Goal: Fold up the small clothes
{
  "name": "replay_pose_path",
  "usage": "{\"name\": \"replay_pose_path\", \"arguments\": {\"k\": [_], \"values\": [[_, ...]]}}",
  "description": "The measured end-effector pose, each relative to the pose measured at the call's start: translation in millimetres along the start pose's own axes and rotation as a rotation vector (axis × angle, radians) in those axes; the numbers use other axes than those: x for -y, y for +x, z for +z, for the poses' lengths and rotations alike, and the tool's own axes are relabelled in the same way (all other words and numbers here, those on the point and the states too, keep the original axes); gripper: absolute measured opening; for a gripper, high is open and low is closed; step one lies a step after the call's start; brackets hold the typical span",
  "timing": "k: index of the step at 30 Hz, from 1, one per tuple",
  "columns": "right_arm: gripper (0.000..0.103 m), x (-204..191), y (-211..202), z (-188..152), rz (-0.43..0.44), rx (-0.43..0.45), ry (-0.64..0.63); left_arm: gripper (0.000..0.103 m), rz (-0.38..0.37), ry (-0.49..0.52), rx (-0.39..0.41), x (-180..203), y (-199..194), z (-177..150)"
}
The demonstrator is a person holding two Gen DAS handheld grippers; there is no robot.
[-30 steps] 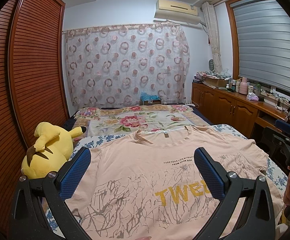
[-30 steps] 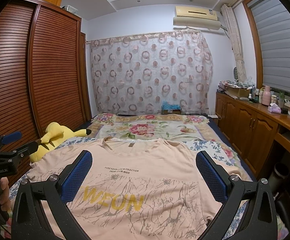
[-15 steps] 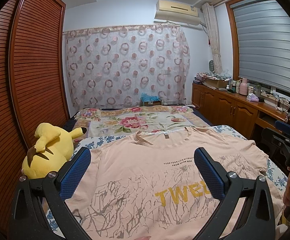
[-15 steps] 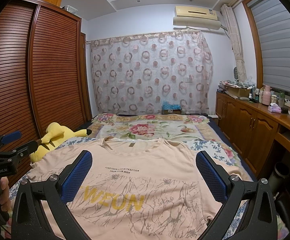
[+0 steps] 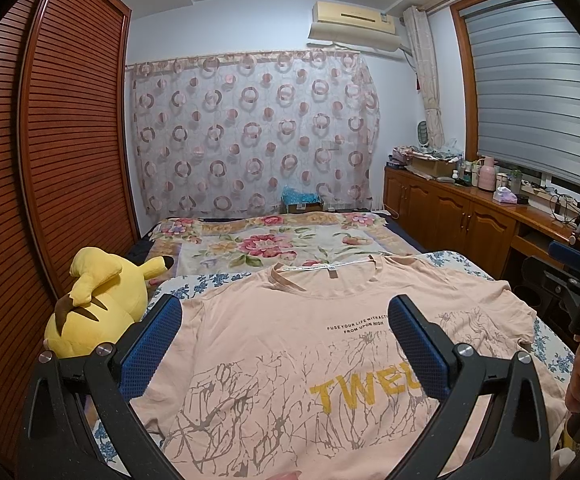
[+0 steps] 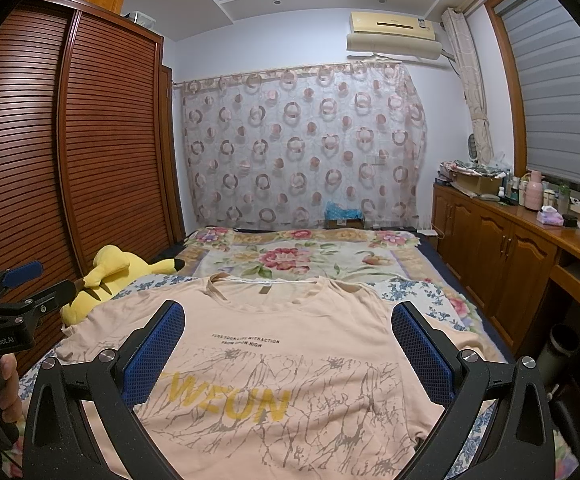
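On bed (image 5: 465,260) | T-shirt (image 5: 282,344) flat | beyond spread fingers (image 5: 150,344), untouched

- a pale peach t-shirt (image 5: 274,344) is lying spread flat, front side up, on the bed, its round neckline pointing toward the far curtain.
- both short sleeves are extending sideways; the one on the left is lying just beside a yellow plush toy.
- the chest is showing two small lines of dark text, yellow block letters and a grey branching print.
- the t-shirt (image 6: 290,364) is lying unfolded, with only slight wrinkles.
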State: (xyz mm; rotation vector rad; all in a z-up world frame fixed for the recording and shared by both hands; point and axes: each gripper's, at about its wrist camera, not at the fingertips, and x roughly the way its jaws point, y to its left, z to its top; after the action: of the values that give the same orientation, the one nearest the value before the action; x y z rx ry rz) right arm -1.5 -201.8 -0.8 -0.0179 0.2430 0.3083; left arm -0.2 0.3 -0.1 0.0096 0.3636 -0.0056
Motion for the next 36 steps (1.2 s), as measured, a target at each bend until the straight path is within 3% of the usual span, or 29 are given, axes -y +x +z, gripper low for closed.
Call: {"name": "replay_pose_path", "arguments": {"k": [25, 36], "values": [[0.103, -14, 9, -4, 0.031, -0.024, -0.006, 0.103, 0.001, -0.013, -0.031, -6, 4, -2], [0.103, -16, 25, -4, 0.079, -0.085, -0.026, 0.103, 0.058, -0.041, -0.115, -63, 22, -25]]}}
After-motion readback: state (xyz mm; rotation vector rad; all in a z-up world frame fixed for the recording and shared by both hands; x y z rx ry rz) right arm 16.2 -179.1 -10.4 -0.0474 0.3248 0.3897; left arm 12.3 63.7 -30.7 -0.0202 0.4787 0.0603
